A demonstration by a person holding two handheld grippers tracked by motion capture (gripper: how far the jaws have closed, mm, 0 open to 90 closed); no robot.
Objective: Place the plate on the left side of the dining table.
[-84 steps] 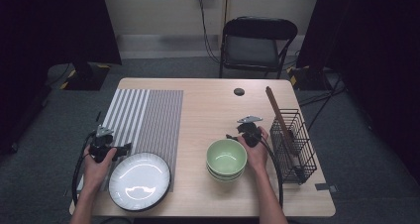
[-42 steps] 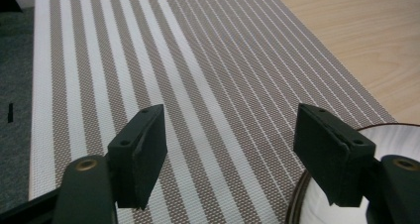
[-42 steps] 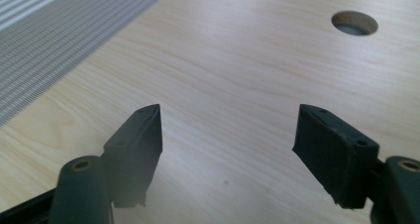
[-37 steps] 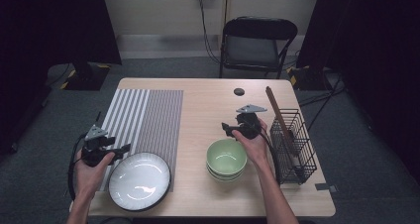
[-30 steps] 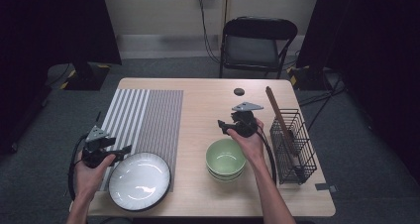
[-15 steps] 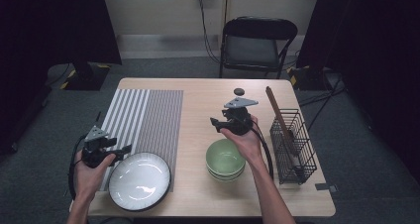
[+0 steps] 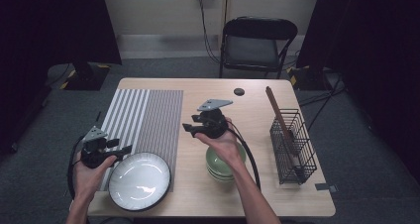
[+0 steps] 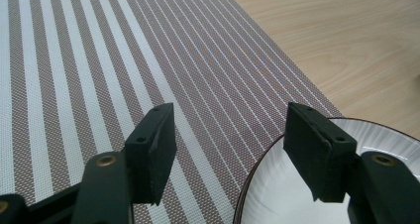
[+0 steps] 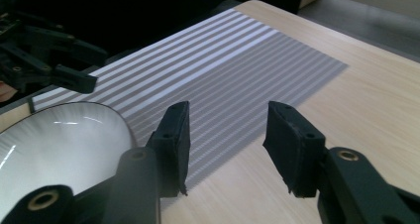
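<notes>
Gaping wide and gripping nothing, the left gripper [image 8: 228, 154] hangs over the striped placemat [image 8: 124, 75], and the white plate [image 8: 307, 194] lies just beside its fingers [image 8: 153, 149], its dark rim passing under the one on the table's inner side while the other stands over bare mat. From the high view, the left gripper [image 7: 124, 148] sits at the plate's [image 7: 139, 180] outer edge, close but with no visible touch. The right gripper [image 9: 225, 144] is likewise spread open and empty, held above the desk [image 9: 386, 100] where the wood meets the mat's near edge; ahead of its fingers [image 9: 173, 140] stretches the striped placemat [image 9: 218, 70], and the plate [image 9: 54, 144] lies off to one side, near but apart. In the high view the right gripper [image 7: 187, 128] hovers just beyond the stack of green bowls [image 7: 225, 165], which sits under the person's wrist, behind the fingers.
</notes>
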